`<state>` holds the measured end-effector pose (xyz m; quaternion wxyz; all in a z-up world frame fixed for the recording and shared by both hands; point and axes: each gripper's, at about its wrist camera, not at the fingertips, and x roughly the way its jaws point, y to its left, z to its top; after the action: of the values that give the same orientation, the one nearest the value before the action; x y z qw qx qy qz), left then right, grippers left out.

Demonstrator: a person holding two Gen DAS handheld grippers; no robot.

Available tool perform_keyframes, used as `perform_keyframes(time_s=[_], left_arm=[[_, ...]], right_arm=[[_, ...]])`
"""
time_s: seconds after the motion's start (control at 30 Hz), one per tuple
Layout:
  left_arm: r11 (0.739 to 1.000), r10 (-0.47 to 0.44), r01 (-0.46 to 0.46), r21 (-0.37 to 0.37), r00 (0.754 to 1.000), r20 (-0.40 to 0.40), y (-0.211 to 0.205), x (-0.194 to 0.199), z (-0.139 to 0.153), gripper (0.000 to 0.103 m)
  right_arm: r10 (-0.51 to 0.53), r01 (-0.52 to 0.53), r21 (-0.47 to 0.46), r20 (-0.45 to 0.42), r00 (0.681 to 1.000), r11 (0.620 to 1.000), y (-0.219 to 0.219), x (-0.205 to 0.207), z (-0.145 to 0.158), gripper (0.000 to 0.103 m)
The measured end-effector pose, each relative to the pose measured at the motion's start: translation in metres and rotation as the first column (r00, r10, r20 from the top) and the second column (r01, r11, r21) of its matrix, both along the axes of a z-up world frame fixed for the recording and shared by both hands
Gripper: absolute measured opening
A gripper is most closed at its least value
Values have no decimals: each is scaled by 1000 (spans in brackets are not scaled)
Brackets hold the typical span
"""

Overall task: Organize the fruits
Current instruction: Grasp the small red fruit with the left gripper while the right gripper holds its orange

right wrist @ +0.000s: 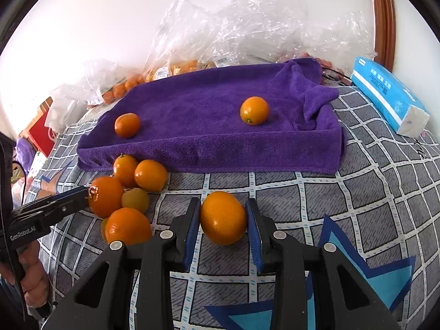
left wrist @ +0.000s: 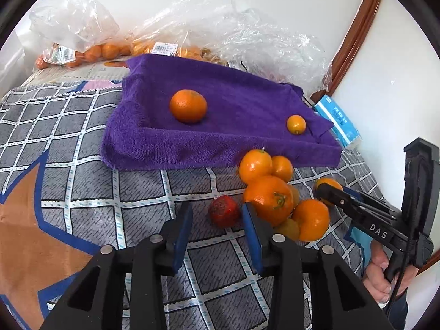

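left gripper (left wrist: pixel 217 214): black angular arms, blue pads, round silver screws, white "GenRobot.AI" lettering seen at the right wrist view's left edge | right gripper (right wrist: pixel 223 214): same black build, blue pads, white "DAS" marking, black cable along handle | hand (left wrist: pixel 381 277): blue sleeve, lower right

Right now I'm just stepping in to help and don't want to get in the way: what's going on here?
A person is sorting fruit on a bed with two handheld grippers. The right gripper is shut on an orange resting on the checked bedspread. The left gripper stands open beside the pile of oranges, holding nothing. Two fruits already lie on the purple towel.
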<state>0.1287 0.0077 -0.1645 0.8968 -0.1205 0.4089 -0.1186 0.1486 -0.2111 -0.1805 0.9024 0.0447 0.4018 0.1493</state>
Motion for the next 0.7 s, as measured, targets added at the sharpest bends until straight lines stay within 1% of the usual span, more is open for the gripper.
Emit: perform_keyframes(time_s=[0.07, 0.13, 0.23, 0.3, 0.33, 0.53, 0.7], left_arm=[[1000, -16, 16, 23, 1000, 4, -5, 0, 0, 43], [999, -31, 31, 35, 1000, 4, -9, 0, 0, 43], [999, -40, 40, 29, 999, 4, -10, 1, 0, 40], [999, -43, 43, 22, 999, -3, -10, 3, -1, 26], [999, -41, 41, 18, 999, -5, -9, 3, -1, 24], [999, -35, 35, -22, 999, -3, -4, 3, -2, 24], [999, -17, 18, -45, 1000, 25, 2, -1, 2, 24]], right_arm=[[1, -1, 3, -3, 1000, 1000, 0, 1, 0, 33], [0, 0, 4, -5, 1000, 1000, 0, 2, 0, 33], [0, 0, 9, -1, 1000, 1000, -1, 1, 1, 33], [0, 0, 17, -1, 1000, 1000, -2, 1, 1, 33], [-1, 1, 20, -1, 1000, 1000, -3, 0, 1, 33], [-9, 9, 39, 5, 1000, 999, -5, -1, 2, 33], [-12, 11, 61, 15, 1000, 998, -9, -3, 3, 33]])
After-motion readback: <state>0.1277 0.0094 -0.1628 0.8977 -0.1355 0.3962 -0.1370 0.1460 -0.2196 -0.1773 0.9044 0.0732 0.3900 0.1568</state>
